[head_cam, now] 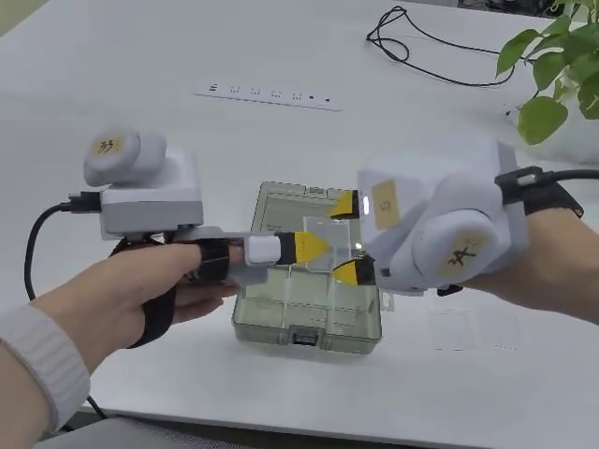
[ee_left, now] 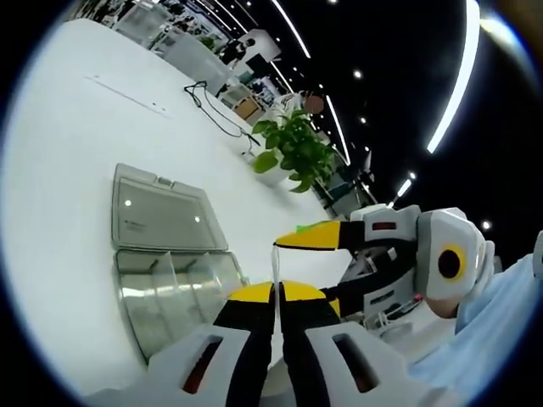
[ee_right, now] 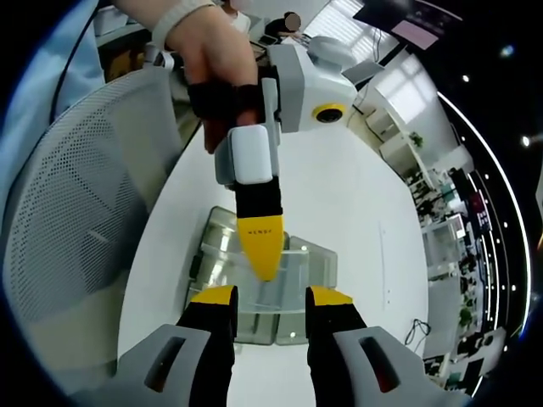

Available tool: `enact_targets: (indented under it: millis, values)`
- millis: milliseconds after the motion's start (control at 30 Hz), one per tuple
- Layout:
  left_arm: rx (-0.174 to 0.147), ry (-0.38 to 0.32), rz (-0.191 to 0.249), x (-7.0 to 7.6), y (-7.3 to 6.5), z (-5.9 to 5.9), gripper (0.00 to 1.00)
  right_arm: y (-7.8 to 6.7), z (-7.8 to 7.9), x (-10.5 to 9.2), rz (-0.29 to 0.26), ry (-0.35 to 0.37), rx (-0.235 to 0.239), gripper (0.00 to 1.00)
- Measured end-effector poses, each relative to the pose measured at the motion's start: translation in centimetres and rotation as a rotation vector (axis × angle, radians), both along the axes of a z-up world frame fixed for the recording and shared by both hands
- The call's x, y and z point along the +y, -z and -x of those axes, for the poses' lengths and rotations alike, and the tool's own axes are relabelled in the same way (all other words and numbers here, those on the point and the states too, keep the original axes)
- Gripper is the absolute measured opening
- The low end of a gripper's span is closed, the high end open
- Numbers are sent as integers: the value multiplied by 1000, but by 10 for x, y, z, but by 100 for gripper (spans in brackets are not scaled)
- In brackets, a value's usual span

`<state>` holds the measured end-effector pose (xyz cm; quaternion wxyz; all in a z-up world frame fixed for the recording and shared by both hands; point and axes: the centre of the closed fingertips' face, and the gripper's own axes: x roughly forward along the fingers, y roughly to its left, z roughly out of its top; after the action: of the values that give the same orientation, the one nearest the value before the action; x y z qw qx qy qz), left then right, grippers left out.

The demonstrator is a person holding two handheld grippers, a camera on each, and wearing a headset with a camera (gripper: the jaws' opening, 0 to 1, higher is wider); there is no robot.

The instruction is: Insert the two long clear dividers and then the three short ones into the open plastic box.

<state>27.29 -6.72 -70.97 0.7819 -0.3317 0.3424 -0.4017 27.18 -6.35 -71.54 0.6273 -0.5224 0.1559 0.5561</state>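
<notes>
From the head view, the left gripper (head_cam: 314,246) held a clear divider (head_cam: 334,231) just above the open plastic box (head_cam: 271,323). The left gripper view showed its jaws pinched on the sheet's edge. In the right gripper view, the right gripper (ee_right: 271,297) hung over the box, jaws apart either side of the divider.

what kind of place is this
Probably an open-plan office: a white table with a power strip, a mesh office chair, a potted plant, and long ceiling light strips.
</notes>
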Motion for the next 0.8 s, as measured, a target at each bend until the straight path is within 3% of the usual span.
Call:
enact_targets:
  millis: [133, 300, 367, 433, 500, 533, 600, 633, 700, 800]
  values:
    - [17, -2, 12, 2, 2, 1, 0, 0, 2, 1, -3, -7, 0, 32]
    - [14, 4, 13, 2, 2, 2, 0, 0, 3, 1, -5, -11, -1, 32]
    - [-4, 4, 10, 4, 2, 0, 0, 0, 3, 1, -10, -6, 3, 36]
    - [-16, 11, 5, 5, 2, 0, 0, -2, 3, 2, -30, 2, 34, 45]
    - [-43, 30, -11, 8, 2, 1, 0, -7, -1, 0, -40, 12, 50, 45]
    - [-48, 35, -16, 8, 3, 1, 0, -10, -2, 0, -55, 15, 71, 45]
    - [-103, 74, -46, 11, 6, 3, 0, -14, -1, 0, -79, 27, 117, 45]
    - [-93, 82, -54, 11, 8, 5, 0, -15, -1, 0, -90, 27, 142, 46]
    - [-124, 124, -80, 13, 13, 11, 0, -17, -6, -3, -99, 54, 199, 50]
    - [-133, 140, -100, 15, 17, 13, 0, -21, -3, -1, -130, 60, 298, 49]
